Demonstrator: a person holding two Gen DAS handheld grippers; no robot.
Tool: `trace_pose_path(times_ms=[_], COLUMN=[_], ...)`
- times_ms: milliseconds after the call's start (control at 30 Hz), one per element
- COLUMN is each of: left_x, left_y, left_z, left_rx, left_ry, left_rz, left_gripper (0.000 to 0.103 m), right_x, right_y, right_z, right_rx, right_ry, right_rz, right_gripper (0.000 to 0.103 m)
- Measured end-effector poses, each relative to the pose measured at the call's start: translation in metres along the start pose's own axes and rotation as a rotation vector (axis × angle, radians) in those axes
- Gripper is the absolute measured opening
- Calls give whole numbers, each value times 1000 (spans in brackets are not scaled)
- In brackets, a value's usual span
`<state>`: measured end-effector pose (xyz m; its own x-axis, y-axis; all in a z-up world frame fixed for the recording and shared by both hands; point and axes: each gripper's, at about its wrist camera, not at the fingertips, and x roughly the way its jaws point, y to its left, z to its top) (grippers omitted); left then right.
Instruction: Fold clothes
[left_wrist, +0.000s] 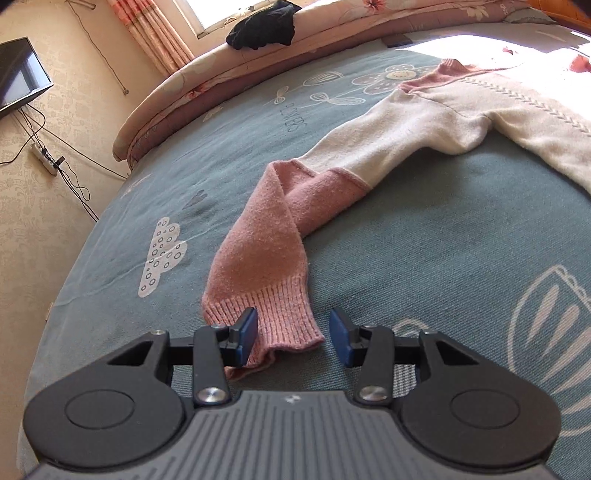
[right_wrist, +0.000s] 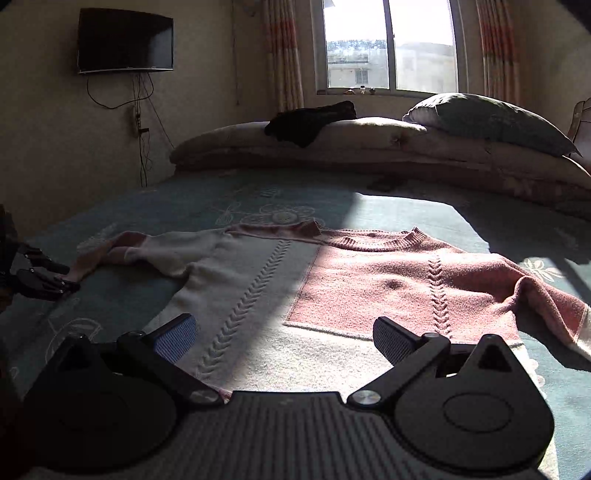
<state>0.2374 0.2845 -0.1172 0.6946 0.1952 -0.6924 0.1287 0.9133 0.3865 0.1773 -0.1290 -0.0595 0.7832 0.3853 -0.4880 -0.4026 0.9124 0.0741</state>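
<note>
A pink and cream knit sweater (right_wrist: 388, 280) lies flat, front up, on the teal bedspread (right_wrist: 110, 302). Its left sleeve (left_wrist: 266, 229) stretches toward me in the left wrist view and ends in a ribbed pink cuff (left_wrist: 280, 317). My left gripper (left_wrist: 293, 332) is open low over that cuff: the left pad is at the cuff's edge and the right pad stands clear of it. The same gripper (right_wrist: 62, 277) shows at the far left of the right wrist view, at the sleeve's end. My right gripper (right_wrist: 284, 338) is wide open above the sweater's lower hem, holding nothing.
A rolled quilt (right_wrist: 369, 144) runs along the bed's far side, with a black garment (right_wrist: 310, 122) and a dark pillow (right_wrist: 491, 118) on it. On the left wall hang a TV (right_wrist: 125, 40) and a power strip (left_wrist: 46, 162) with cables. The bed's edge drops off left.
</note>
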Motion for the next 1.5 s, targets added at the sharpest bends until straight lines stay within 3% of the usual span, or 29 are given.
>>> trace_pose_path(times_ms=[133,233,300,533,700,800,833,967,1100,1167,1200,1367,1500], left_x=[0,0,-1,-9,6,34,44,64,45,39,36,55,69], left_y=[6,5,13,54,92,116,124,149,161,162,161,158,156], left_z=[4,4,7,23,37,41,40,24,-5,-19,-28,-60,-61], left_rx=[-96,-122,-162,-224,-289,-362,-390,-520,-730,-834,-901,-1214,-1247], left_ry=[40,41,30,-48,-57,-23,1,62,0,-3,-1,30,-34], left_rz=[-33,15,44,173,245,279,295,345,201,127,70,-210,-178], left_gripper=[25,8,4,4,4,8,15,14,21,38,42,44,44], right_x=[7,11,12,17,23,24,24,22,22,25,26,26,23], right_y=[4,8,11,14,15,18,19,22,21,19,19,24,28], right_z=[-1,1,3,6,4,4,4,5,5,4,4,3,4], right_rx=[13,18,12,3,4,-4,-11,-35,-39,-24,-12,-22,-52], right_ry=[12,11,6,6,24,32,33,32,34,42,45,46,37], right_rz=[-2,1,-3,-17,-20,-21,-21,-24,-31,-31,-28,-21,-35], right_gripper=[103,103,103,103,103,103,103,103,103,103,103,103,103])
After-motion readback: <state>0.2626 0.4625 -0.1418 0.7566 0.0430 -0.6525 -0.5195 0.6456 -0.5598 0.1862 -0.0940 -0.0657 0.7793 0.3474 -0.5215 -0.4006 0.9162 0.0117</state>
